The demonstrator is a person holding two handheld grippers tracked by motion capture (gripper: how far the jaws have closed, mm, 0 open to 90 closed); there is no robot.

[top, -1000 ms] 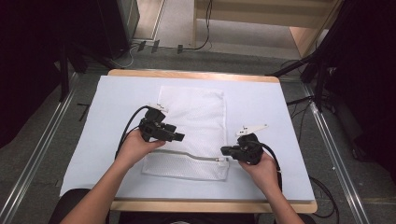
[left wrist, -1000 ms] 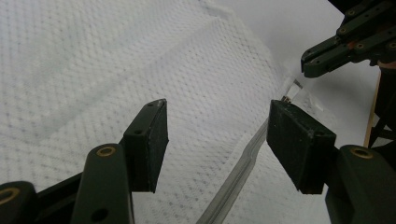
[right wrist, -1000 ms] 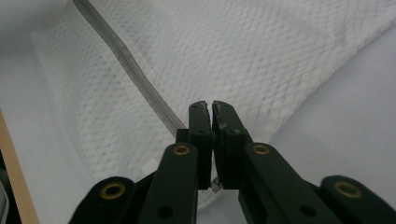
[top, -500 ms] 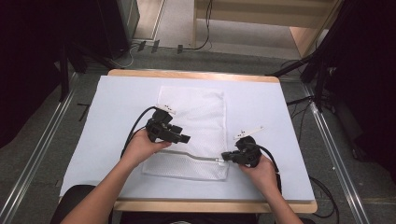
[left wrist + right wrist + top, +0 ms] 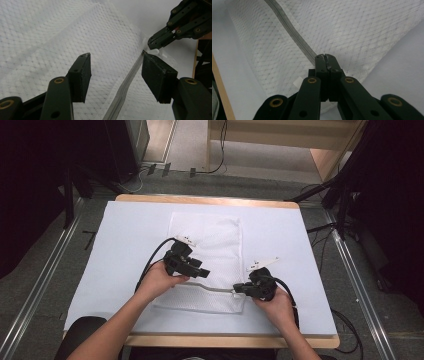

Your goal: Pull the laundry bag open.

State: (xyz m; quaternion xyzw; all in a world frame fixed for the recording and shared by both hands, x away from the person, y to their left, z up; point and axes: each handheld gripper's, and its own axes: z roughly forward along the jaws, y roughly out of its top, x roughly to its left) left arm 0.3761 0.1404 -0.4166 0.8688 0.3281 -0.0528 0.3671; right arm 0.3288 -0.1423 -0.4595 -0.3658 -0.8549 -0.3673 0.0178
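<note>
1. The white mesh bag (image 5: 207, 262) lies flat on the white-covered counter (image 5: 120, 245), its grey zipper (image 5: 215, 290) running across the near end. Spread out like this, the zipper line is easy to reach from both sides.
2. The left gripper (image 5: 202, 272) hovers low over the bag, about midway along the zipper. In the left gripper view its jaws stand wide apart and grasp nothing, with the zipper (image 5: 125, 85) passing between them, closer to the right-hand pad (image 5: 156, 75). It looks poised to pinch the zipper or its slider, though I cannot make out the slider itself.
3. The right gripper (image 5: 240, 290) sits at the bag's near right corner, at the zipper's end. Its jaws are clenched tight; the left gripper view shows its tips (image 5: 153, 43) pinching a small white bit of the bag's edge. This likely anchors the bag so it stays taut while the zipper is worked.
</note>
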